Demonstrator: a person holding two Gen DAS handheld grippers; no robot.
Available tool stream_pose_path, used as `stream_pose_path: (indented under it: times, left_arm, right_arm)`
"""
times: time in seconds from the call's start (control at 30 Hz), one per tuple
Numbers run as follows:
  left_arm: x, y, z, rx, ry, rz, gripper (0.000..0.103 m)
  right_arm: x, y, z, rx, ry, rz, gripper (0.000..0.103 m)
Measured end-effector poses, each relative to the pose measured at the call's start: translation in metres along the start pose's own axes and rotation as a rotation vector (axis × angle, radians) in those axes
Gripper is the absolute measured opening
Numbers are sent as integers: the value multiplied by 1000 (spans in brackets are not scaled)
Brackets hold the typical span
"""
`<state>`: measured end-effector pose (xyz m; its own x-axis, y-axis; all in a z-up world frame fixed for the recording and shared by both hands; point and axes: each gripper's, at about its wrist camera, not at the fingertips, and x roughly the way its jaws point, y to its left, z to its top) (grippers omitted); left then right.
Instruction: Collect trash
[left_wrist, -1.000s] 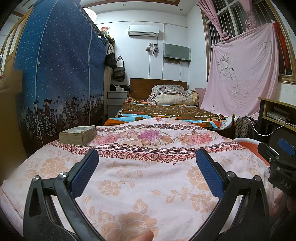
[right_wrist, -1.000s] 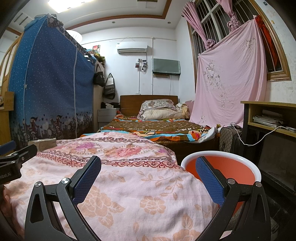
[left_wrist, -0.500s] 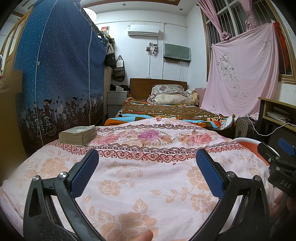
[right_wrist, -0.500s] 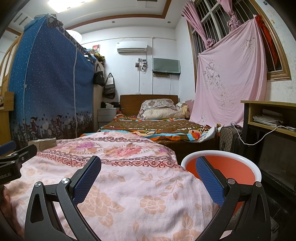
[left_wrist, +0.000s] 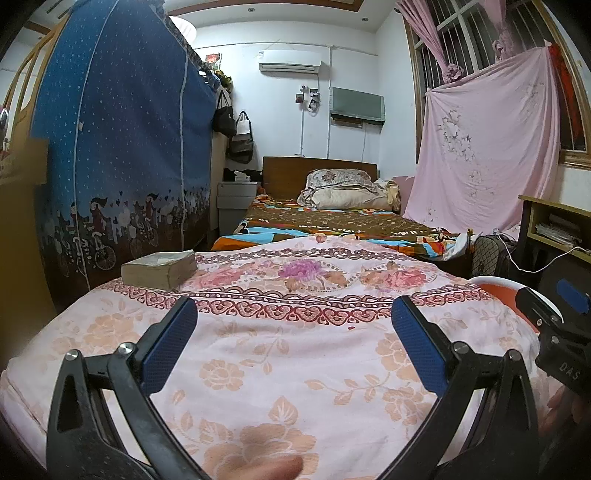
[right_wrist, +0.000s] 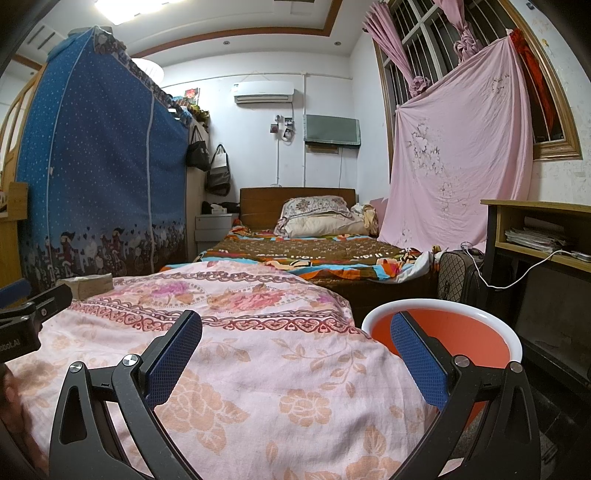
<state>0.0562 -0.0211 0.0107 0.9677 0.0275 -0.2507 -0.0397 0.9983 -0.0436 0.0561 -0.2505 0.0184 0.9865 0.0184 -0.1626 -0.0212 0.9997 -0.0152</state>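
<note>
Nothing has shifted since the earlier frames. Ahead-left of the left gripper (left_wrist: 293, 339), a book-like block (left_wrist: 159, 268) lies on the floral bedspread (left_wrist: 295, 354). Both it and the right gripper (right_wrist: 295, 345) hover spread, empty. An orange basin (right_wrist: 454, 332) sits beside the right gripper's right finger.

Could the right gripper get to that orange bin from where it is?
Probably yes. The right gripper is open and empty, and the bin stands just ahead beside the bedspread, with nothing between them.
</note>
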Motion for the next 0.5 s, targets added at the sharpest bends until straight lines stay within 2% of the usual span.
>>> stream_pose_path:
  times: [0.5]
  left_arm:
    - [0,-3,1,12,-2,-1,91]
  right_arm:
    - [0,1,0,0,2,0,103]
